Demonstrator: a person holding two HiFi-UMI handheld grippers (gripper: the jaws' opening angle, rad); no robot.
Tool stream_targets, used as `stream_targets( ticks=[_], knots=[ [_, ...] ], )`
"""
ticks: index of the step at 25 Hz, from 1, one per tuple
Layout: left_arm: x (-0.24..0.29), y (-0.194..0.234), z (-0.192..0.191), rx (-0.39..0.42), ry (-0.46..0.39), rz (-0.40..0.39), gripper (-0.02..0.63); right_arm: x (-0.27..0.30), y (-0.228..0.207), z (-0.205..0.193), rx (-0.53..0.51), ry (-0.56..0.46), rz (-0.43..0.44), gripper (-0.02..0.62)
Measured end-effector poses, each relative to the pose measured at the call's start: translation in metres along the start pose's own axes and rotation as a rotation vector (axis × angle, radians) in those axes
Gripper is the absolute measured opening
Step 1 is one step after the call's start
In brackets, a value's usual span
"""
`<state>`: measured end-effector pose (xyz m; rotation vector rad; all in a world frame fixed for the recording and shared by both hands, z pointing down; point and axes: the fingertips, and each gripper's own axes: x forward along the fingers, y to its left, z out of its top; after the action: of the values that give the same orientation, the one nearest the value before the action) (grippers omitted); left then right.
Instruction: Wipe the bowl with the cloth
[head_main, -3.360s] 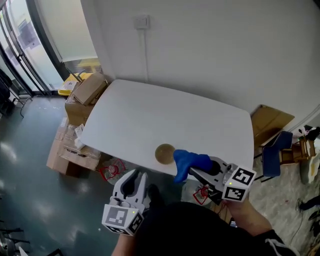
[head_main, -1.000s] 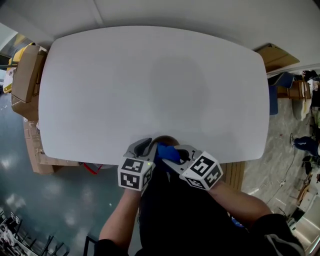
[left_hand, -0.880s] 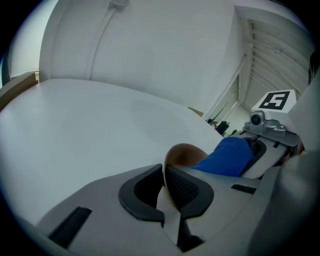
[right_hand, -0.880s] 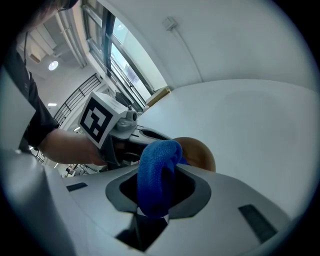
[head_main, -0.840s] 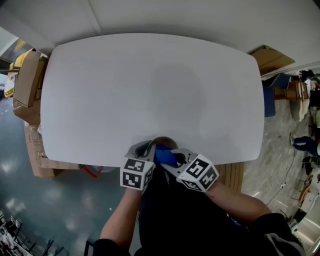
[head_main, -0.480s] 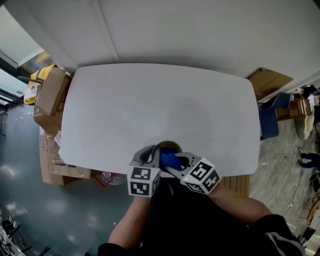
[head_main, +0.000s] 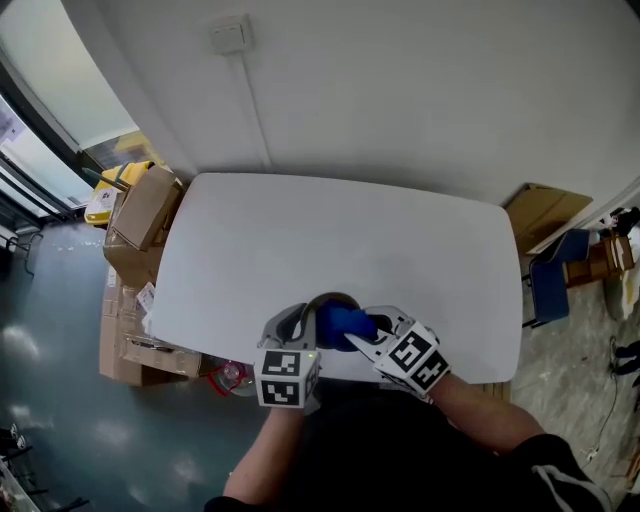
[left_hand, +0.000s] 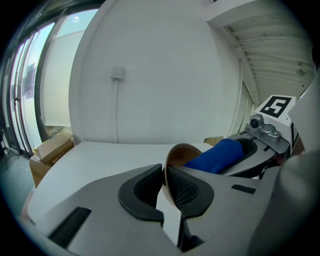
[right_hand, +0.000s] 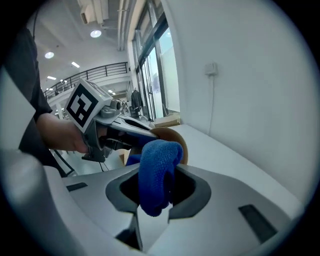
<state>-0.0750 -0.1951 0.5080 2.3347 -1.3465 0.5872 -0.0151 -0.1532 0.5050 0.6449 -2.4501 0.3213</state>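
A brown bowl (head_main: 331, 302) hangs tilted above the near edge of the white table (head_main: 300, 230). My left gripper (head_main: 307, 318) is shut on its rim; its jaws have just been closing, and the thin rim (left_hand: 164, 176) is pinched between the pads. In my right gripper (head_main: 372, 326), also shut, is a bunched blue cloth (head_main: 347, 323). The cloth (left_hand: 215, 157) pushes into the open side of the bowl (left_hand: 182, 150). In the right gripper view the cloth (right_hand: 157, 175) fills the jaws and hides most of the bowl (right_hand: 176, 137) behind it.
Cardboard boxes (head_main: 140, 210) stand on the floor left of the table. To the right are a flat box (head_main: 545, 210) and a blue chair (head_main: 550, 285). A white wall with a socket (head_main: 230, 33) runs behind the table.
Both grippers have risen together, lifting the bowl off the table. The left jaws closed on the rim. The head view has tilted up toward the wall.
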Motion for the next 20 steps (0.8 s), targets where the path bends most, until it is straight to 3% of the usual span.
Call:
stream_targets(
  ticks=[4, 9, 16, 20],
  knots=[
    [-0.011, -0.004, 0.006, 0.001, -0.036, 0.006, 0.029, -0.012, -0.013, 0.021, -0.081, -0.022, -0.063, 0.077],
    [-0.027, -0.004, 0.019, 0.024, -0.077, 0.013, 0.028, -0.03, -0.017, 0.062, -0.109, -0.129, -0.089, 0.077],
    [-0.045, -0.012, 0.048, 0.155, -0.097, -0.006, 0.017, -0.047, -0.007, 0.133, -0.208, -0.291, -0.087, 0.077],
    [-0.062, -0.005, 0.072, 0.14, -0.159, 0.001, 0.018, -0.064, -0.017, 0.154, -0.232, -0.362, -0.126, 0.077]
  ],
)
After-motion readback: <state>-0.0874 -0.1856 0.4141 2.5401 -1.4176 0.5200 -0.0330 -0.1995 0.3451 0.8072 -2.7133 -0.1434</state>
